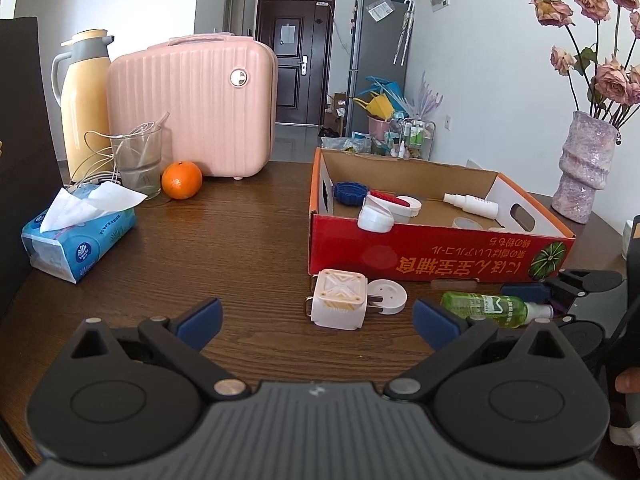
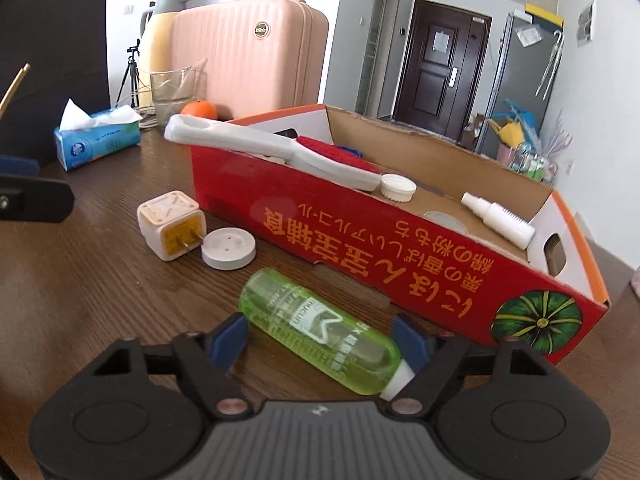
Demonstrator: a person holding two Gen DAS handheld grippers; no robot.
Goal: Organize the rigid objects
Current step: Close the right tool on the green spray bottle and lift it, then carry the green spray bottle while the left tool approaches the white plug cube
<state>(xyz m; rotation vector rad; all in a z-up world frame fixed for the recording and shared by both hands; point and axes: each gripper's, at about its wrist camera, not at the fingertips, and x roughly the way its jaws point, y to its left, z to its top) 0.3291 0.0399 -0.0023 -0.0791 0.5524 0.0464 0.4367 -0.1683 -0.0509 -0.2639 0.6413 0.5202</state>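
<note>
Right wrist view: the right gripper (image 2: 320, 340) is spread wide, and the green bottle (image 2: 316, 324) lies on its side between the blue pads (image 2: 230, 340), running diagonally from 11 o'clock down to 4 o'clock, its white neck near the right pad. Neither pad seems to press the body yet, so I judge this a straddle set up for a pinch across the bottle. The diagonal lie means the pads may close on the ends more than the flanks, and a smooth round bottle could roll or twist out.

At 10 o'clock from the bottle stand the plug cube (image 2: 170, 224) and the white disc (image 2: 228, 248), touching or nearly so, just beside the red box (image 2: 400, 252). The box fills 12 to 2 o'clock, open-topped, already holding a brush, caps and a white spray bottle (image 2: 498, 220); it looks like the collecting place.

Left wrist view: the left gripper (image 1: 318, 320) hangs spread and empty above the table (image 1: 200, 240), with the cube at 12 o'clock just beyond its tips, probably its next pick. Tissues (image 1: 76, 236) and an orange (image 1: 182, 180) sit well apart at 10 o'clock.
</note>
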